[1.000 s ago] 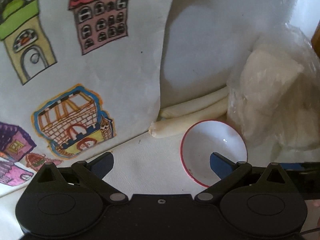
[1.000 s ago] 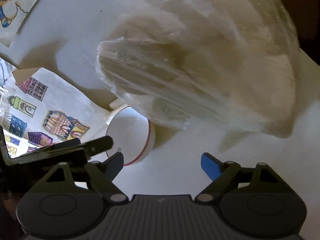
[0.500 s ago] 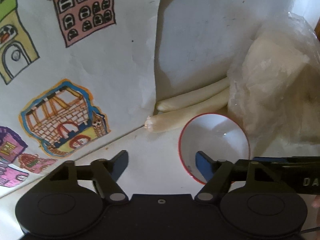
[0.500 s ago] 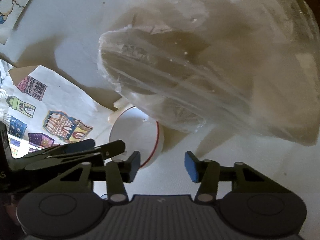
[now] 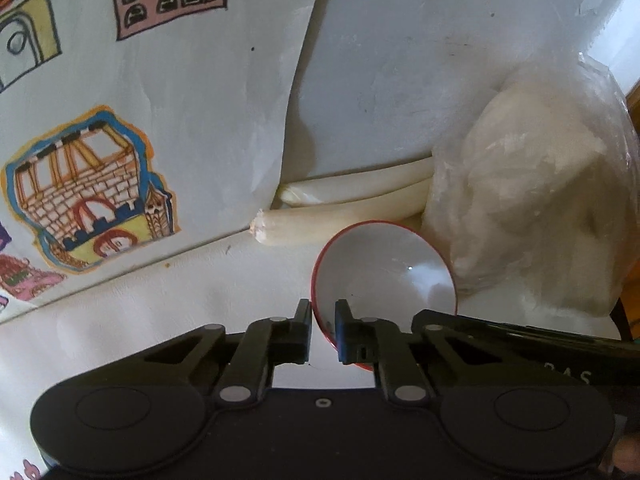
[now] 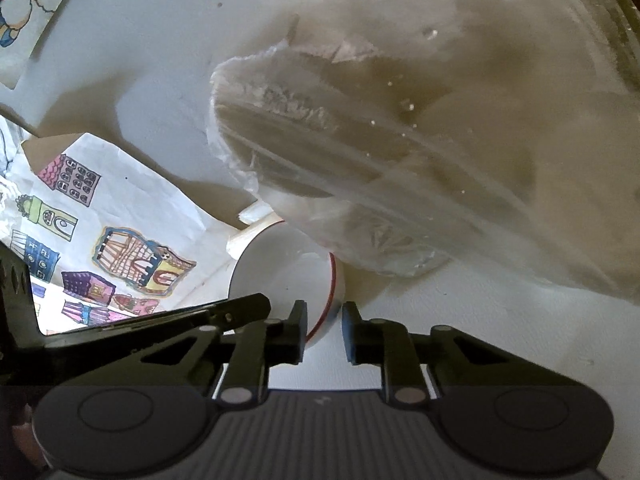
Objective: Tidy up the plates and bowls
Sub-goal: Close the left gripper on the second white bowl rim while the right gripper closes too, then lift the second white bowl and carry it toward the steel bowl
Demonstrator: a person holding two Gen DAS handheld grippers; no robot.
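A small white bowl with a red rim (image 5: 384, 268) stands on the white table, against a plastic bag. My left gripper (image 5: 323, 320) has the bowl's near-left rim between its fingers; its jaws are closing and the pads press on the rim. In the right wrist view the same bowl (image 6: 280, 276) sits just ahead, and my right gripper (image 6: 324, 328) straddles its near-right rim, jaws closing with the pads on the wall. Each gripper's black finger shows in the other's view.
A clear plastic bag of white stuff (image 5: 532, 208) lies right of the bowl and looms over it (image 6: 400, 140). Two white rolled tubes (image 5: 352, 216) lie behind the bowl. A paper sheet with coloured house drawings (image 5: 92, 192) leans at the left.
Both grippers went from wide open to shut on the bowl's rim. The left gripper sank a little toward the bowl, and the right one stayed in place.
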